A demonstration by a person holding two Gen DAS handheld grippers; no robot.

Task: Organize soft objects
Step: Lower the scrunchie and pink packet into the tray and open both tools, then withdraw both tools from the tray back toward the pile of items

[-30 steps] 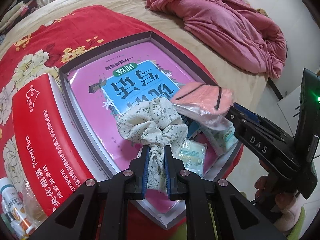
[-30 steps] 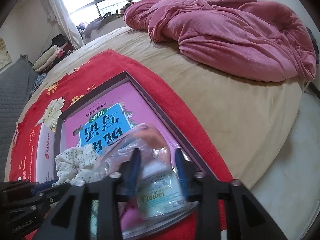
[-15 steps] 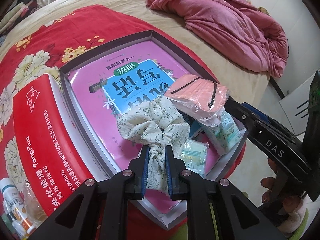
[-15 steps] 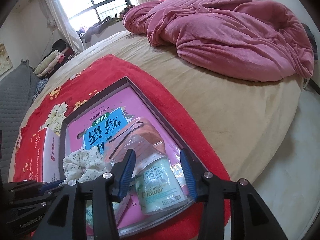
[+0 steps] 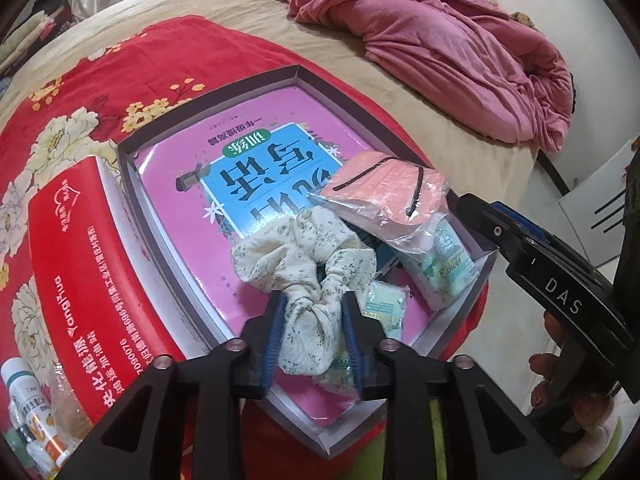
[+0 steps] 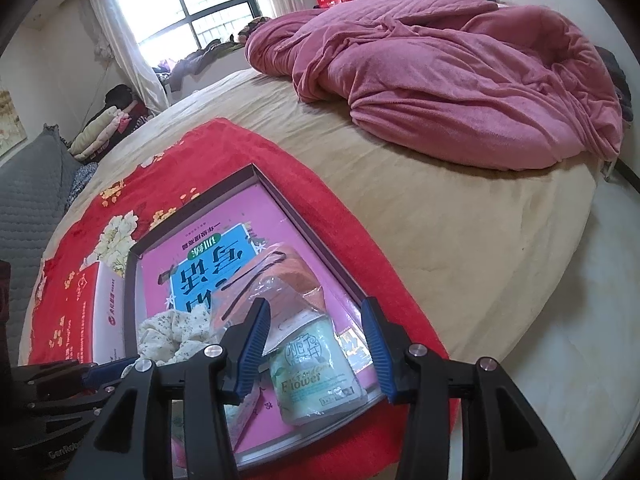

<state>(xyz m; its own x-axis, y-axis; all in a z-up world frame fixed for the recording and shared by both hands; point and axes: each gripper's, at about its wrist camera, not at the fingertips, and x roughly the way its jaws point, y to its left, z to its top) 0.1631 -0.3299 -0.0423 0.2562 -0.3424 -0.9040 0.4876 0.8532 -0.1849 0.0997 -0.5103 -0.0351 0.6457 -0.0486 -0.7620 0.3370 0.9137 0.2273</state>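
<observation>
The red box printed "Yang Yuan" lies left of the grey tray. In the tray, the left gripper has its fingers loosely flanking the floral scrunchie; the right gripper has its fingers apart over the "Flower" tissue pack.

1. "Flower" is printed on the tissue pack.
2. "DAS" is on the right gripper.
3. "Yangzhou" runs along the red box.
4. The book carries large Chinese characters, seen upside down.
</observation>
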